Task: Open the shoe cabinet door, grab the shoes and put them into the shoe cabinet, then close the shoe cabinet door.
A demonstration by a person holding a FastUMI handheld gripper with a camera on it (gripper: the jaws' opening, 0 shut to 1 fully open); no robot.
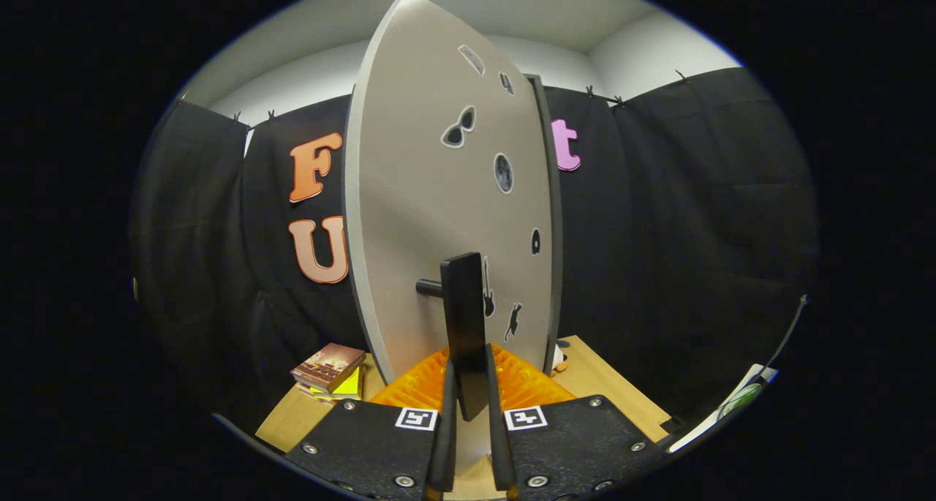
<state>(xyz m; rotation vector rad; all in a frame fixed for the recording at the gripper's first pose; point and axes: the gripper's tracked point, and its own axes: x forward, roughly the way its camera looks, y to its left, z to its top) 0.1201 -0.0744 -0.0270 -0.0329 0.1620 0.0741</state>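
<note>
The shoe cabinet door [439, 216], a pale grey panel dotted with small stickers, stands upright just ahead, seen nearly edge-on and apparently swung partly open. Its black handle [465, 325], a flat bar on a short peg, runs down between the two fingers of the claw [472, 442], whose orange-backed fingers [444, 428] sit close against either side of the bar's lower end; the claw looks closed on the handle. To move the door well, I judge the grip should stay firm and the pull follow the hinge's arc rather than a straight line, so the bar does not slip out. Left of the door, books [329, 369] lie stacked on the wooden surface [607, 391]
</note>
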